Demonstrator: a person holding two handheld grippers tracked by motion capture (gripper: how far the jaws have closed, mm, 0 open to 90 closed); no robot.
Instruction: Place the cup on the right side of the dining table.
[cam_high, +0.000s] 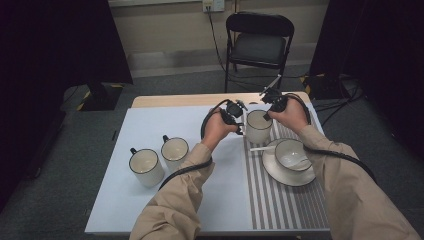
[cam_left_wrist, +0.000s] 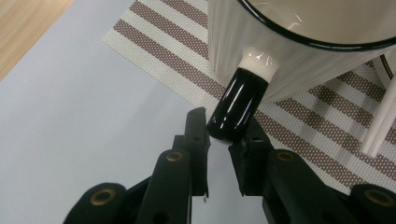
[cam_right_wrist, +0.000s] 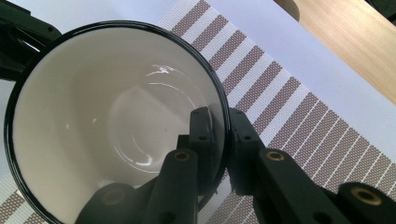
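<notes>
- Your left gripper (cam_left_wrist: 218, 135) is pinched on the black handle (cam_left_wrist: 238, 105) of the white ribbed enamel mug (cam_high: 258, 126), which stands on the striped placemat (cam_high: 285, 200).
- Your right gripper (cam_right_wrist: 218, 123) clamps its black-edged rim (cam_right_wrist: 223, 100), one finger inside.
- Risk: uneven pull tilts the mug, and the glossy handle could slip.

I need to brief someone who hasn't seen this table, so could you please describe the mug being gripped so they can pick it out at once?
Start at the striped placemat on the table's right side. At its far end stands a white mug with a black rim, just beyond the saucer carrying a bowl and spoon. Unlike the two mugs off the mat, this one has both hand-held grippers on it.
</notes>
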